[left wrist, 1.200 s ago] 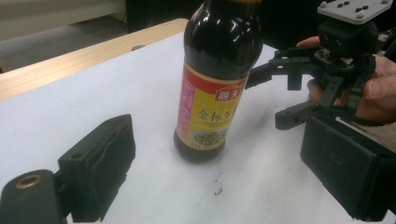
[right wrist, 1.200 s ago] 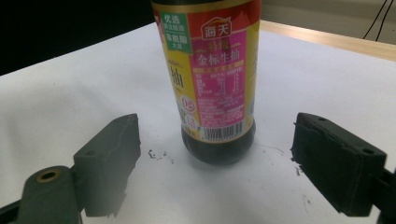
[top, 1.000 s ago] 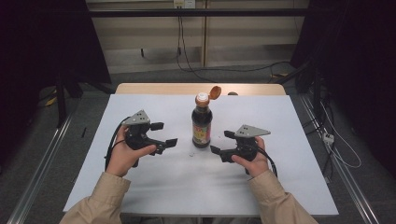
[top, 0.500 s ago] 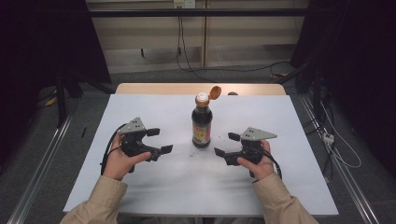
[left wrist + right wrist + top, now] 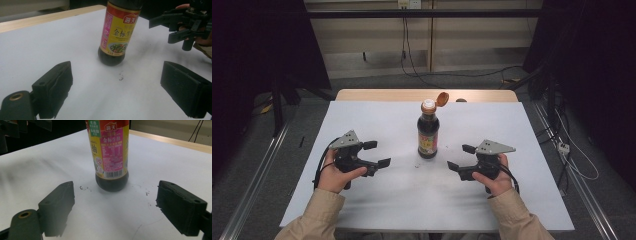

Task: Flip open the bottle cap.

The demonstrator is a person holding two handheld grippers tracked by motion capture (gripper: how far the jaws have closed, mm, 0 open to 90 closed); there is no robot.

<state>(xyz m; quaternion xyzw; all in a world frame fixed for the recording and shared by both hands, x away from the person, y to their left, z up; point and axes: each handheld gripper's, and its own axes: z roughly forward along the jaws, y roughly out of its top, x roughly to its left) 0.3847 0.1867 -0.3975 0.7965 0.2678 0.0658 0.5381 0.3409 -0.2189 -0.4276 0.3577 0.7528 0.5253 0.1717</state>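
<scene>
Soy sauce bottle [image 5: 428,131] upright mid-table on white table cover [image 5: 382,200], orange flip cap [image 5: 442,98] hinged open, tilted back from neck. Yellow-red label faces both gripper views.

Left gripper [image 5: 377,154] left of bottle, well apart, jaws spread wide, nothing between them, pointing toward bottle.

Right gripper [image 5: 460,157] right of bottle, near, jaws wide apart, empty, aimed at bottle base.

Dark specks [image 5: 84,188] on cover just beside bottle base.

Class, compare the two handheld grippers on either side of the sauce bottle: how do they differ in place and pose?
The left gripper sits left of the bottle, jaws pointing right; the right gripper sits on the other side, jaws pointing left. The left one stands farther from the bottle than the right. Both have open, empty jaws and touch nothing.
</scene>
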